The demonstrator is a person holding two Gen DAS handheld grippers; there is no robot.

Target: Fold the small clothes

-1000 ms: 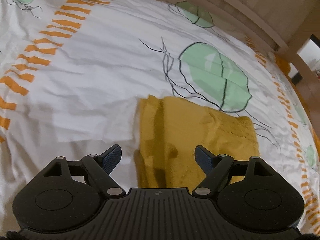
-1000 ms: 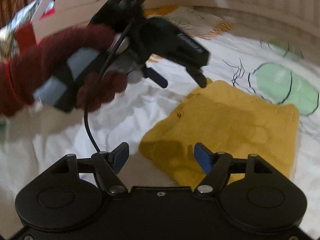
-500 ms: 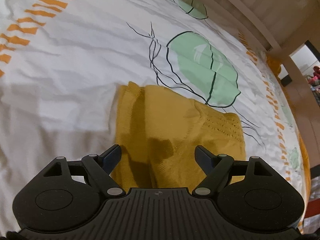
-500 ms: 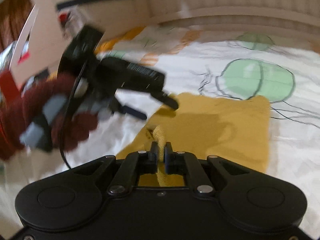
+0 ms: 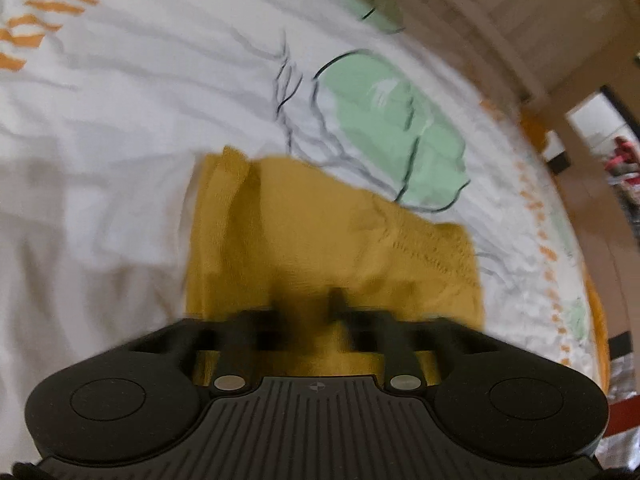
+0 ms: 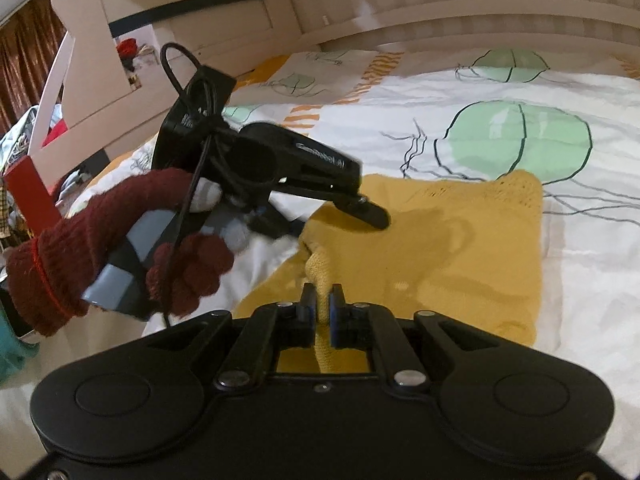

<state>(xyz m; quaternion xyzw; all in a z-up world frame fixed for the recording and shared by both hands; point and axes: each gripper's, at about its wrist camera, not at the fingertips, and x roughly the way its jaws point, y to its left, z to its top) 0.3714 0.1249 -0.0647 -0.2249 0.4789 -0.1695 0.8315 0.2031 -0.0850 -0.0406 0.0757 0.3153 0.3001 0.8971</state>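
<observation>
**Both grippers at the near edge of the cloth, fold about to start**

Nearest me, my right gripper [image 6: 322,306] is clenched on a raised ridge of the yellow cloth [image 6: 440,248]; the knit stands up between the pads at the cloth's near edge. My left gripper [image 5: 306,306] sits at the same near edge, further along it. Its jaws are closing right now with cloth between them, but its own view is smeared, so I cannot tell whether the pads have bitten yet.

The cloth lies flat on the bedsheet [image 5: 120,120], a rough rectangle reaching away from me. Seen from the right wrist, a gloved hand [image 6: 120,240] holds the left gripper just left of the cloth, its tips down on the cloth's near left corner. Past the cloth's far edge sits the green print [image 6: 516,140], touching that edge in both views. Beyond that is the wooden bed frame [image 6: 480,12].

What worries me:
- The left jaws may close on one layer only, or on sheet as well, since the sheet is loose and wrinkled right beside the cloth. Lifting would then drag the bedding.
- The right pinch is narrow; a quick pull could let the knit slip out.
- If I raise one side sooner than the other, the edge will skew and the fold will land crooked.
</observation>
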